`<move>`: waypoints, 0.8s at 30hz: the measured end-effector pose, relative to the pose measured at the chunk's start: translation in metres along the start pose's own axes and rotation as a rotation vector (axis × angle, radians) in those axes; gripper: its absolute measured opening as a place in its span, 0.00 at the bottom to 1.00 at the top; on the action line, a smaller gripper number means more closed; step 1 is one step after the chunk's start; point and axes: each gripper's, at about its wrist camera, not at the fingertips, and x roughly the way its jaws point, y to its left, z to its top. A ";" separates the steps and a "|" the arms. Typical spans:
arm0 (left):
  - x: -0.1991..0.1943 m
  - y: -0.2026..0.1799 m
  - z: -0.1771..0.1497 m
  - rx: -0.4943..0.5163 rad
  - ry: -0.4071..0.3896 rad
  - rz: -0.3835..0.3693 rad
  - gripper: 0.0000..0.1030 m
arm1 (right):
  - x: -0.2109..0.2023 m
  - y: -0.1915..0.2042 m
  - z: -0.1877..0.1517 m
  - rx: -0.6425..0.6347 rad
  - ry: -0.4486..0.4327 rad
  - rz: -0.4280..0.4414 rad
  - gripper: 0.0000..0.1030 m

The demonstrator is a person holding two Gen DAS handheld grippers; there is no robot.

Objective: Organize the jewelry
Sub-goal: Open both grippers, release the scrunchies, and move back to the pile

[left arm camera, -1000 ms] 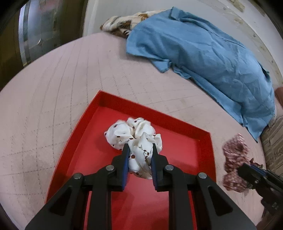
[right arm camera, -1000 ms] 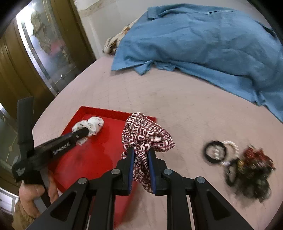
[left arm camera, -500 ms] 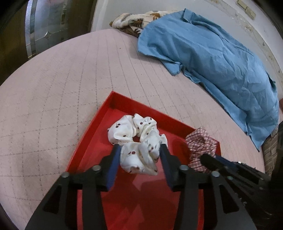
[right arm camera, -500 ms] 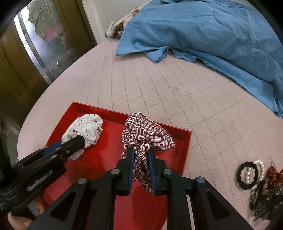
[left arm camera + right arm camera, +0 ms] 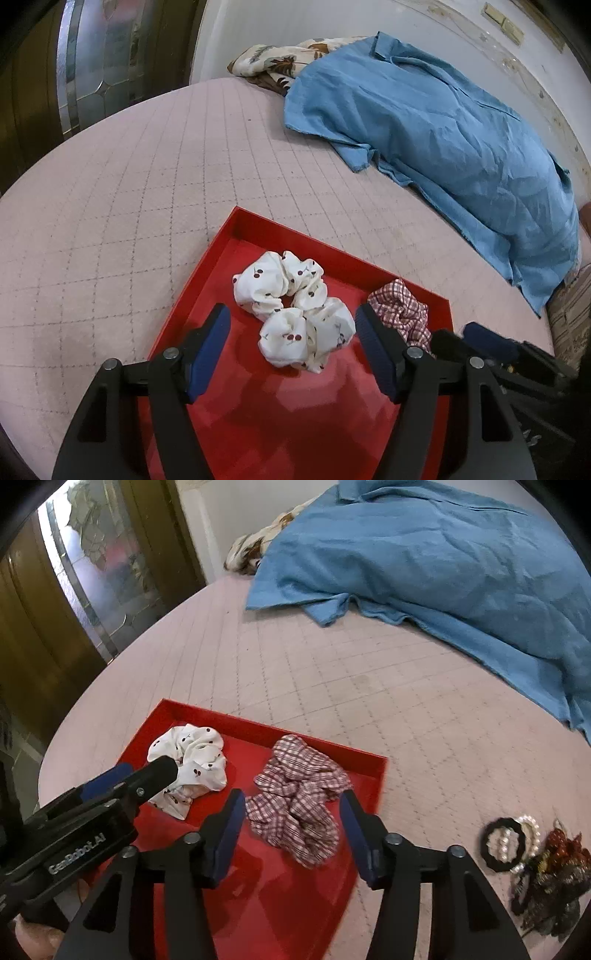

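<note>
A red tray (image 5: 258,424) (image 5: 258,904) lies on the pink quilted bed. A white cherry-print scrunchie (image 5: 295,314) (image 5: 192,760) lies in the tray between the open jaws of my left gripper (image 5: 291,332), untouched by them. A red plaid scrunchie (image 5: 295,801) (image 5: 400,314) lies in the tray's right part, between the open jaws of my right gripper (image 5: 291,814). The left gripper also shows in the right wrist view (image 5: 155,775), over the white scrunchie.
A pile of jewelry (image 5: 546,875) with a black ring and pearl bracelet (image 5: 506,843) lies on the bed right of the tray. A blue shirt (image 5: 443,129) (image 5: 424,554) and a patterned cloth (image 5: 273,59) lie at the far side. A glass door (image 5: 92,572) stands left.
Both grippers opened and let go: the white scrunchie now lies loose in the tray, and the plaid scrunchie, carried over from the right, was dropped into the tray.
</note>
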 end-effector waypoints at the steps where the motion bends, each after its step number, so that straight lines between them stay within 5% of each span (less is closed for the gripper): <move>1: -0.001 -0.002 -0.001 0.009 -0.003 0.007 0.67 | -0.003 -0.002 -0.001 0.004 -0.003 -0.002 0.57; 24: -0.035 -0.072 -0.061 0.299 -0.022 0.106 0.67 | -0.101 -0.107 -0.077 0.145 -0.054 -0.109 0.61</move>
